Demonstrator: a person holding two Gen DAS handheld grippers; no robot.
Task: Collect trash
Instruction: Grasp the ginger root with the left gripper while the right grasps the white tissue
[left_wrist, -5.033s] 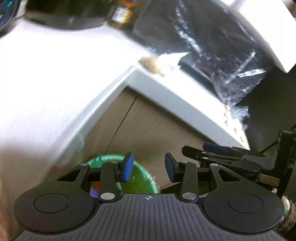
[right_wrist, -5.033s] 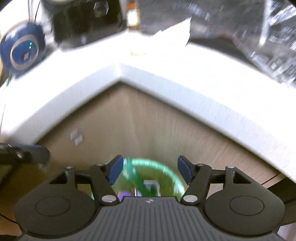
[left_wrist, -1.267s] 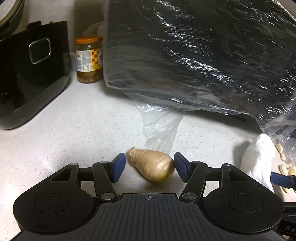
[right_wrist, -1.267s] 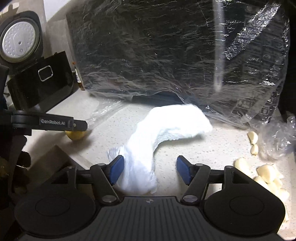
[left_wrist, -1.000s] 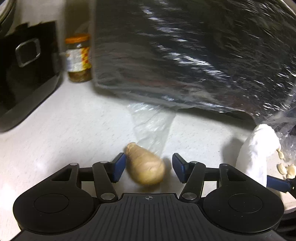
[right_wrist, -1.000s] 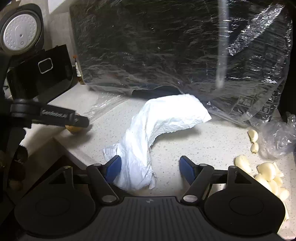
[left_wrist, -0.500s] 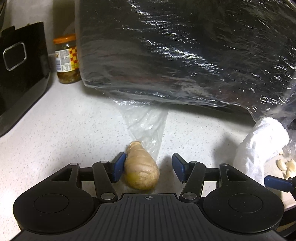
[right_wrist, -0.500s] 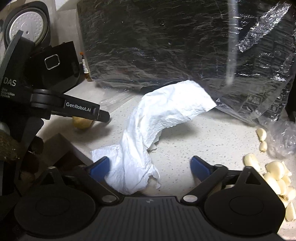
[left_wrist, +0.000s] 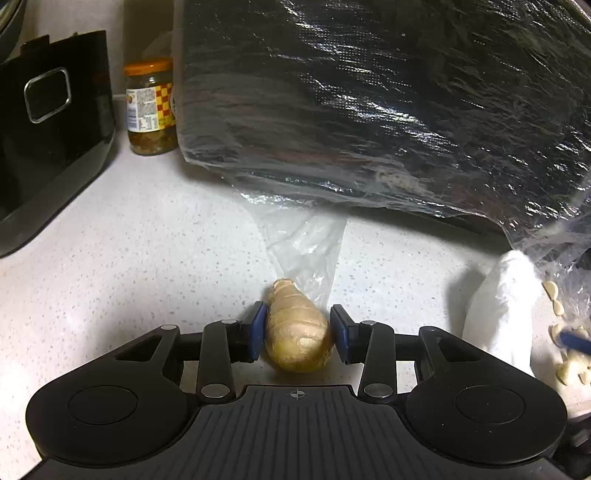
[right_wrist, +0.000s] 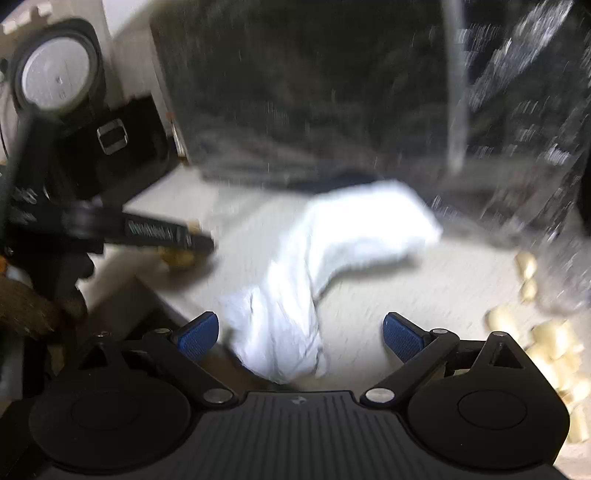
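Observation:
A tan piece of ginger lies on the white speckled counter. My left gripper is shut on it, both blue pads pressed to its sides. A crumpled white paper towel lies on the counter near its front edge; it also shows in the left wrist view. My right gripper is wide open, its pads either side of the towel's near end. The right wrist view is blurred. The left gripper's finger shows there over the ginger.
A large black bag under clear plastic film fills the back of the counter. A clear plastic flap lies behind the ginger. A jar and a black appliance stand at the left. Garlic cloves lie at the right.
My left gripper has closed onto the ginger. My right gripper has opened wider and is moving around the towel's near end, blurring its view.

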